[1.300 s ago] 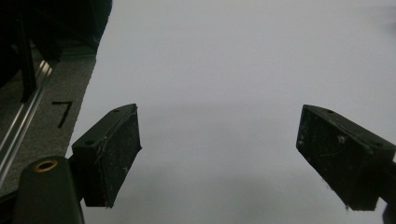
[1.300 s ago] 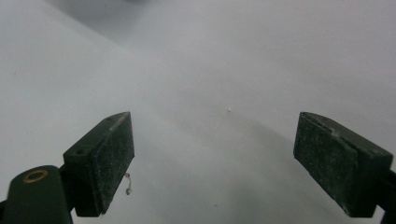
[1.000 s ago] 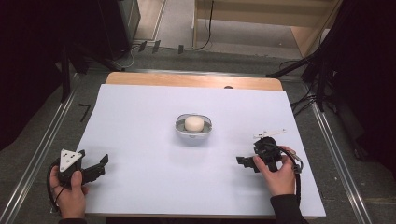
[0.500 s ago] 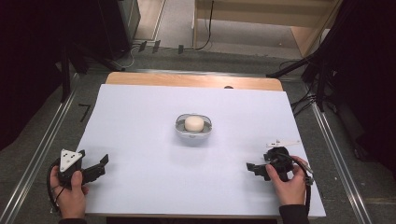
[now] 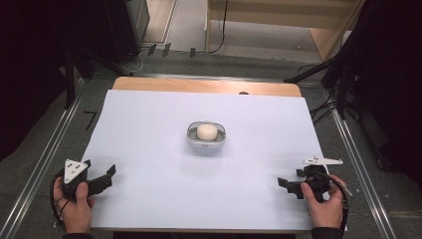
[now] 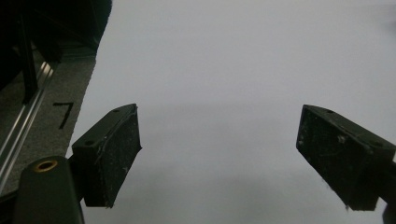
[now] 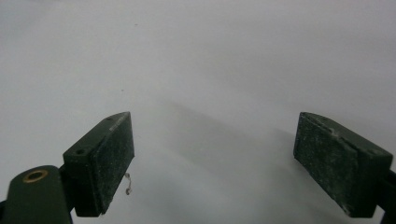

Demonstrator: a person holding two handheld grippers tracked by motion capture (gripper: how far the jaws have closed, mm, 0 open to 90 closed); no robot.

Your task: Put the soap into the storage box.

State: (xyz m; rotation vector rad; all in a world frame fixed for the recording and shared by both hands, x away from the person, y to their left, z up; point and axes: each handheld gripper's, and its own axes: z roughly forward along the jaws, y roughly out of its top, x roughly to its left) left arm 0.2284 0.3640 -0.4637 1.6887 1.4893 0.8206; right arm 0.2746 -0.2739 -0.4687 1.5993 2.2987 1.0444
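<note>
A small metal bowl (image 5: 206,146) stands at the middle of the white table sheet (image 5: 149,124), with a pale round lump (image 5: 206,131) in it. My left gripper (image 5: 107,177) rests near the front left corner, open, held by a hand and aimed to the right. In the left gripper view its jaws (image 6: 219,121) stand wide apart over bare white sheet. My right gripper (image 5: 287,185) sits near the front right corner, open and aimed left, with a grey plate on top. The right gripper view has its jaws (image 7: 215,123) spread with nothing between them.
A strip of wooden tabletop (image 5: 204,85) shows beyond the sheet's far edge. Metal rails (image 5: 47,154) run along both sides of the table. A black mark like a 7 (image 6: 63,114) is on the grey floor at the left. Cables lie behind the table.
My right gripper has drawn back toward the front edge and a little to the right. The left gripper and the bowl have not moved.
</note>
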